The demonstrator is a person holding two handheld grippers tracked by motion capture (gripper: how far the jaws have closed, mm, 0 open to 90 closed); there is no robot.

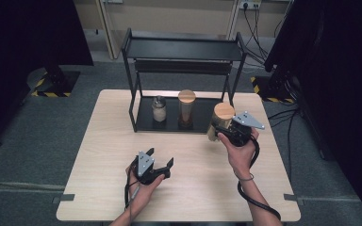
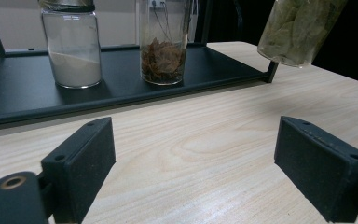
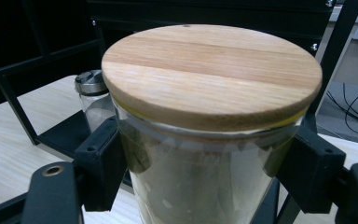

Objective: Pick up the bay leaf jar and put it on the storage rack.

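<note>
We are reading no labels or writing on any jar. Our right gripper [image 1: 226, 130] is pinching the clear glass jar with the round wooden lid [image 1: 220, 120] between both pads, lifted and tilted just off the black metal shelf rack's [image 1: 182, 51] 4 o'clock corner (greenish leaves inside). Our left gripper [image 1: 159, 162] is sitting spread wide over the pale wooden table [image 1: 103, 141], holding nothing, at the jar's 8 o'clock.
</note>
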